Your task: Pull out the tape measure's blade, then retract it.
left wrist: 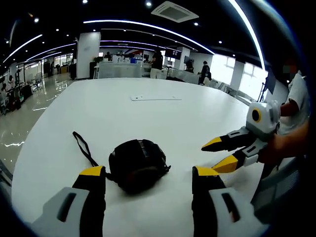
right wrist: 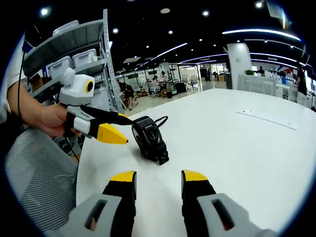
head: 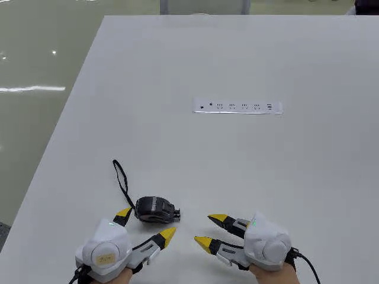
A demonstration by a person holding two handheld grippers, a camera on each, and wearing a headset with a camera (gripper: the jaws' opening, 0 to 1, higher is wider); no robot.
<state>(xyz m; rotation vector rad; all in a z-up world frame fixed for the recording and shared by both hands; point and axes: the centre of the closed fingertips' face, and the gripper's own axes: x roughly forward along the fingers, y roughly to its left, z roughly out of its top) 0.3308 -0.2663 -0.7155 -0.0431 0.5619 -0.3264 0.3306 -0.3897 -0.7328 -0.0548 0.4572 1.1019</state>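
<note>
The tape measure (head: 155, 209) lies just ahead of the spread left claw (head: 146, 223), its long axis pointing toward the spread right claw (head: 209, 229), which is farther off.

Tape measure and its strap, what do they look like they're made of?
Tape measure: the black case looks like moulded plastic, perhaps rubber-coated. It has a dull sheen with soft highlights and ridged edges.
Strap: a thin black band, probably woven fabric or cord. It lies limp in a flat loop on the table; the weave is too small to tell.
</note>
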